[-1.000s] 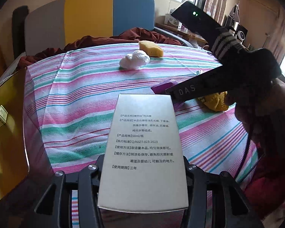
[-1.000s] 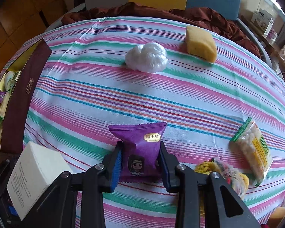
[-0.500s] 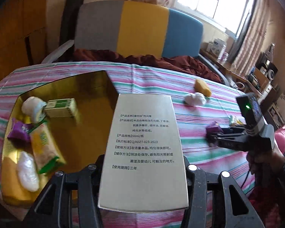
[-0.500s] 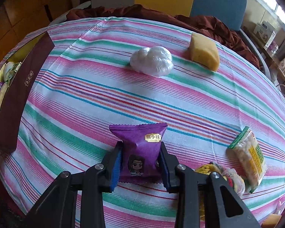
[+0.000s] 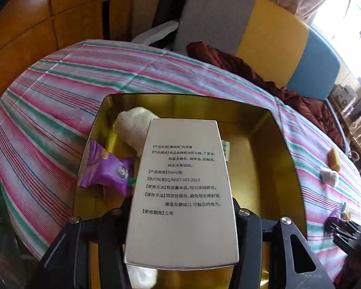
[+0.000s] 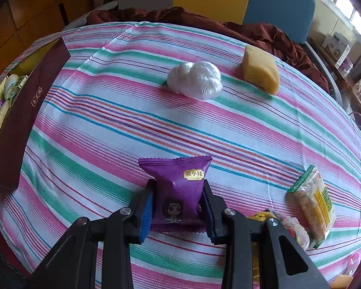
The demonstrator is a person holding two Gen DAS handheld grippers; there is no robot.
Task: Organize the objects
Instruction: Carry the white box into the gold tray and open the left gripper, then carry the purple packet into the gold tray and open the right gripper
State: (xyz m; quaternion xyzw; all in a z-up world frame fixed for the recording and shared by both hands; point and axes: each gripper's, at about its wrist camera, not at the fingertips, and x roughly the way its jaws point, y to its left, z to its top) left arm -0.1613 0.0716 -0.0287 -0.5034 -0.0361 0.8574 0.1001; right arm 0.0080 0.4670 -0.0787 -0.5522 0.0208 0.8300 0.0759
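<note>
Left gripper (image 5: 183, 219) was clamped on a silver box (image 5: 183, 192), held above the gold tray (image 5: 272, 159) near the table's left edge. Box: flat, pale metallic face, black printed Chinese text. In the tray beside it lay a purple snack packet (image 5: 106, 168) and a white wrapped item (image 5: 134, 127). Right gripper (image 6: 178, 207) was clamped on another purple packet (image 6: 178, 185), cartoon face and gold label, at the near edge of the striped tablecloth (image 6: 132, 125).

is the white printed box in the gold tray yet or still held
Still held. The left gripper is clamped on the white printed box, above the gold tray, where a purple snack packet already lies.
</note>
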